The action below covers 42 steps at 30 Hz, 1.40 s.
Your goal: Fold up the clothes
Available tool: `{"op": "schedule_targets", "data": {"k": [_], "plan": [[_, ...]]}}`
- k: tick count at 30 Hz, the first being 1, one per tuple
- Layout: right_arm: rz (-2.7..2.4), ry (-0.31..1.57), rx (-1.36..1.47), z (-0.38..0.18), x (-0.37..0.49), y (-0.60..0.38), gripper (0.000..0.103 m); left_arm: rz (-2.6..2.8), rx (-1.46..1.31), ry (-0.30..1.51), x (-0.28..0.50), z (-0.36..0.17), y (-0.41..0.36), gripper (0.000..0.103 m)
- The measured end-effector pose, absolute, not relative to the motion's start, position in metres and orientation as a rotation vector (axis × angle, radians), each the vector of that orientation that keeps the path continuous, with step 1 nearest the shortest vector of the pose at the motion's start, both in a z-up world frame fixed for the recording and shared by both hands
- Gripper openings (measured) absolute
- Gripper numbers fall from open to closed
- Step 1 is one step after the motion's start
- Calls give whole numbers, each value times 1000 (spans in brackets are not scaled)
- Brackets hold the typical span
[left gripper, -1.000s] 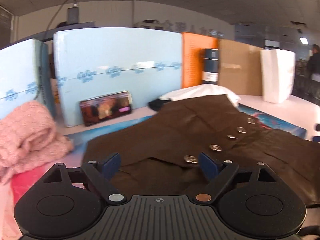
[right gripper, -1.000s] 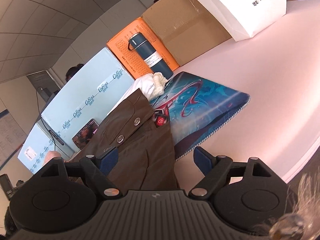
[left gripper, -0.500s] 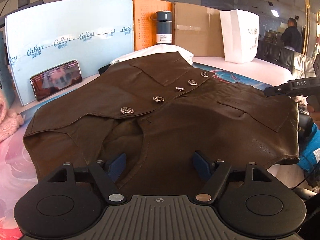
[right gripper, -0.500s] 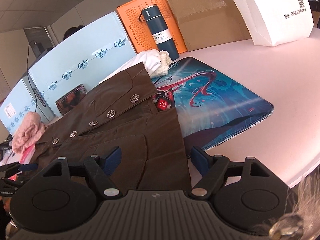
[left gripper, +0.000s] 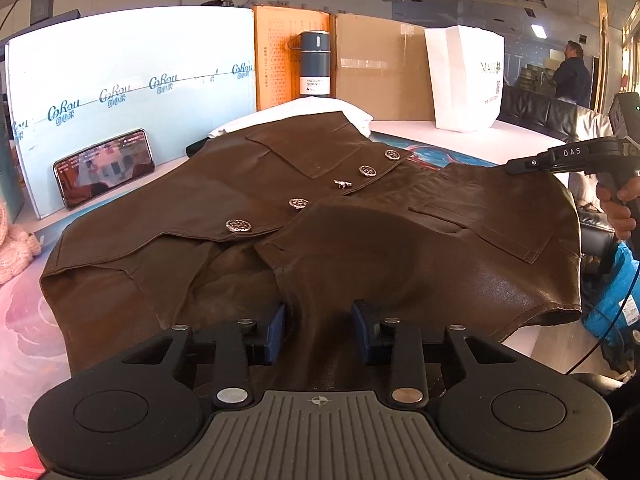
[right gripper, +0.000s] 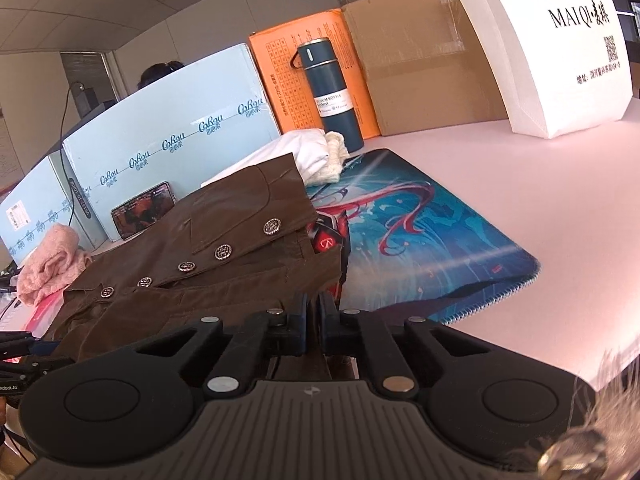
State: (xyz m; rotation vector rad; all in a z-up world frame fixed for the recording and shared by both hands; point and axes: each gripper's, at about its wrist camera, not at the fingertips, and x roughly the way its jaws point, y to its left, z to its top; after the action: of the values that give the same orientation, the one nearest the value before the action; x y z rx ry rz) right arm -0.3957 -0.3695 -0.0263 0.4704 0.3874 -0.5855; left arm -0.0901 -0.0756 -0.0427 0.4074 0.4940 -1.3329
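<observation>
both hand-held grippers pinch brown jacket (left gripper: 360,216) edge: left hand-held gripper (left gripper: 319,330) part-closed, right hand-held gripper (right gripper: 313,320) tight. lift evenly, keep edge taut.

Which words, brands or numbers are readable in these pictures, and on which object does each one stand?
"CoRou": light blue box.
"MAIQI": white paper bag; its address line is too small.
"VACUUM BOTTLE", "500ml": dark blue flask.
"DAS": right tool.
"RobotAI": left tool, edge.
Orange box print: unreadable.

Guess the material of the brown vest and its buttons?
Brown vest: likely leather or faux leather, smooth with a soft sheen where light hits it. Buttons: look like silver-toned metal, embossed and glinting; metallised plastic is possible.
</observation>
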Motion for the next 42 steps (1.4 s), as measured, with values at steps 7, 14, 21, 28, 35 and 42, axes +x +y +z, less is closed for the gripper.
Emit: {"op": "schedule_targets", "data": {"k": [7, 14, 21, 28, 35, 42], "plan": [[-579, 405, 469, -29, -387, -384, 5, -1318, 390, 495, -90, -41, -74, 37], [-520, 347, 664, -29, -389, -410, 31, -1312, 275, 463, -88, -27, -78, 52], [-522, 456, 530, -29, -352, -405, 61, -1294, 427, 466, -103, -36, -105, 68], [-551, 525, 394, -33, -332, -395, 19, -1286, 448, 481, -104, -43, -103, 69], [-572, 438, 313, -18, -338, -396, 5, -1297, 430, 437, -112, -34, -115, 74], [-560, 484, 230, -16, -317, -401, 5, -1308, 411, 392, -120, -25, -126, 81]]}}
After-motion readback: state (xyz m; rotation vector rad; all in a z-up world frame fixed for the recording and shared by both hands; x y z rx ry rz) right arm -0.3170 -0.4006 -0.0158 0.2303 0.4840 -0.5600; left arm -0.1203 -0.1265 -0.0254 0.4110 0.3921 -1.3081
